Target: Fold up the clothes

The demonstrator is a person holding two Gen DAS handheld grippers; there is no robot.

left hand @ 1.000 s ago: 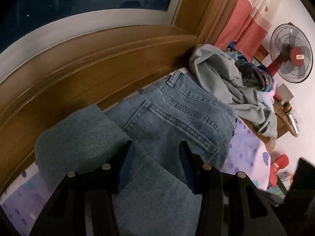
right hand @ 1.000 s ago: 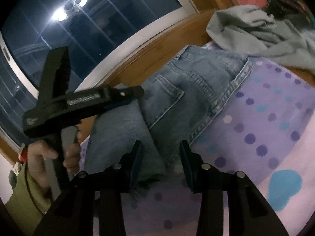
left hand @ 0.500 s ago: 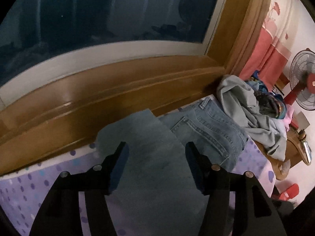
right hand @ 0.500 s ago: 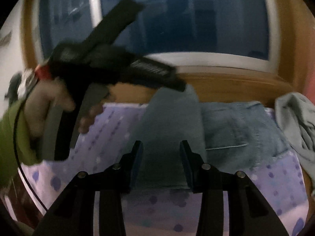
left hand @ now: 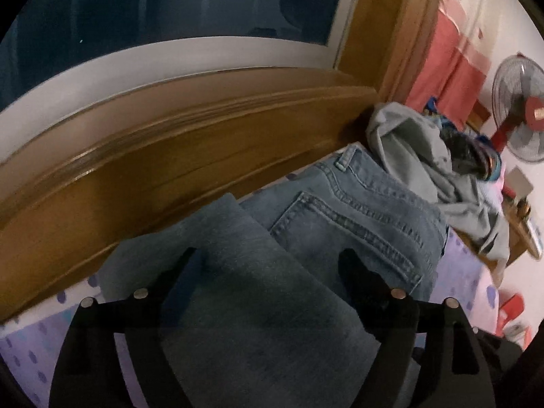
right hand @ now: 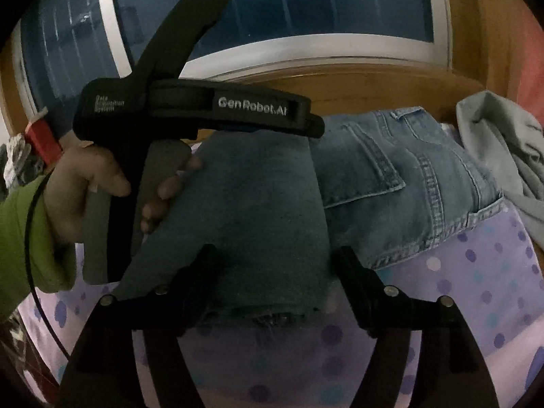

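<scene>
The jeans (left hand: 340, 217) lie folded on the bed (right hand: 476, 292) along its wooden far edge, leg hem hidden behind the left hand-held gripper (left hand: 268, 265); both it and the right hand-held gripper (right hand: 272, 261) are opening, pads off the denim; a grey garment (left hand: 418, 156) is partly cut off.

left gripper (right hand: 316, 125): black, white "GenRobot.AI" lettering, grey handle, red tab | right gripper (right hand: 275, 265): black, silver screws | sleeve (right hand: 23, 238): green | cable (right hand: 30, 255): thin black

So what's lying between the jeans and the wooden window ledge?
Mostly nothing: in the left wrist view the jeans run right up to the wooden ledge, with only a sliver of dotted sheet showing.
</scene>
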